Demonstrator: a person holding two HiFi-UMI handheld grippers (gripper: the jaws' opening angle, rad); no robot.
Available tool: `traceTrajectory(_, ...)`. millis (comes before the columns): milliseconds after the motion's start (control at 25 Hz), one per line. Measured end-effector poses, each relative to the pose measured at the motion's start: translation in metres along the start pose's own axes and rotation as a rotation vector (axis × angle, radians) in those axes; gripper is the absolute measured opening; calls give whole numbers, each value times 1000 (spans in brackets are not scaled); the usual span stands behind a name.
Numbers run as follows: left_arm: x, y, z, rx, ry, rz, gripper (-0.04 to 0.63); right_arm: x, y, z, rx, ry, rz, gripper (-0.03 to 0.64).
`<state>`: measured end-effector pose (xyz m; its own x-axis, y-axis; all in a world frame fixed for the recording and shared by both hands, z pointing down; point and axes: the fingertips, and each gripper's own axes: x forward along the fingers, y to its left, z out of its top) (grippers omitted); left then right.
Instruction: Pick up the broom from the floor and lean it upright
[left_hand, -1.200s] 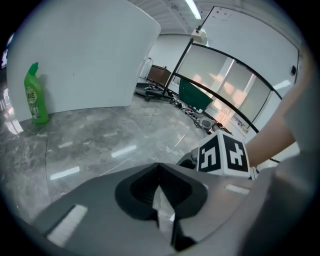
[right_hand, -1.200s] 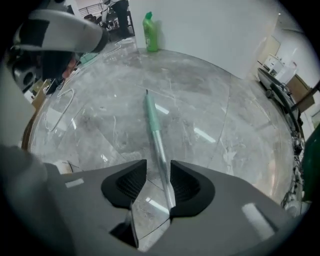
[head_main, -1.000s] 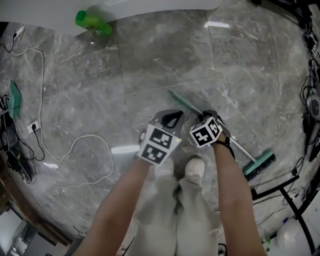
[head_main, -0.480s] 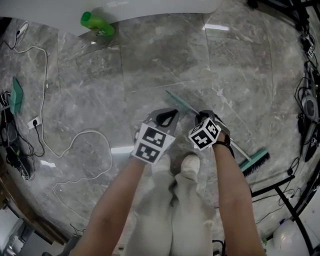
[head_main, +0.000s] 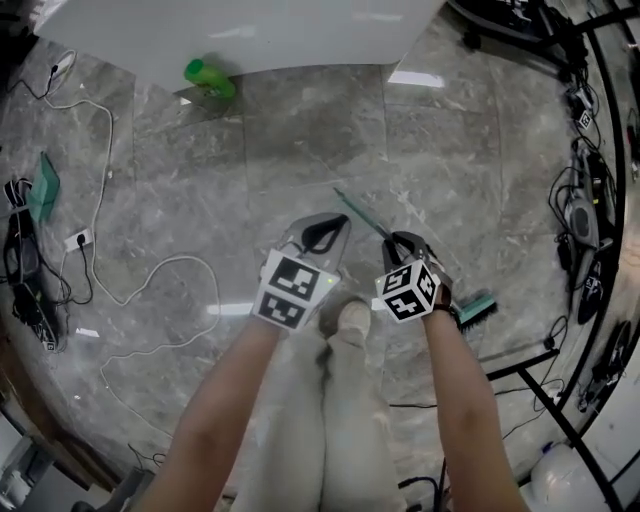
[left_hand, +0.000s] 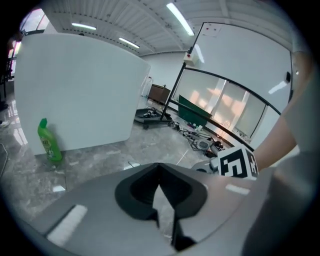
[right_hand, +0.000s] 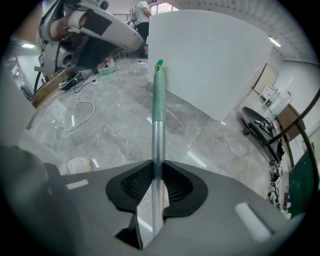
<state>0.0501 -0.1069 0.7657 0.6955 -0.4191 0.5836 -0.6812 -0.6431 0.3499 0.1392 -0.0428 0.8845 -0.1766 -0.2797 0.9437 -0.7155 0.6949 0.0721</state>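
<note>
Where the head view looks steeply down on the grey marble floor, the entries are as follows. Item one, broom: a metal shaft with a green grip end, lying at a slant in the picture, the green end up and to the left, the teal brush head down and to the right beside the person's right forearm; whether the head touches the floor cannot be told. Item two, right gripper: jaws closed narrow on the broom's shaft, the ribbed pads pressing it from both sides, the shaft running straight up out of them to the green end. Item three, left gripper: jaws drawn together at the tips, nothing between them, held just beside the right gripper and clear of the broom. Item four, green bottle: upright on the floor against the foot of a white panel, well apart from both grippers. Item five, white cable: looped loosely over the floor to the left of the person's arms. Item six, light shoe: on the floor below and between the two marker cubes.
</note>
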Motion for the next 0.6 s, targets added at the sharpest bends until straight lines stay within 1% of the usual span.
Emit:
traceTrajectory(200, -29, -25, 62, 32, -87, 18, -2, -57, -22, 17, 37, -87, -44, 72)
traceTrajectory(320, -46, -40, 92, 58, -120, 26, -2, -86, -31, 33, 63, -139, -69, 74)
traceTrajectory(600, -78, -62, 150, 43, -204, 62, -2, -140, -60, 73, 119, -264, -90, 75)
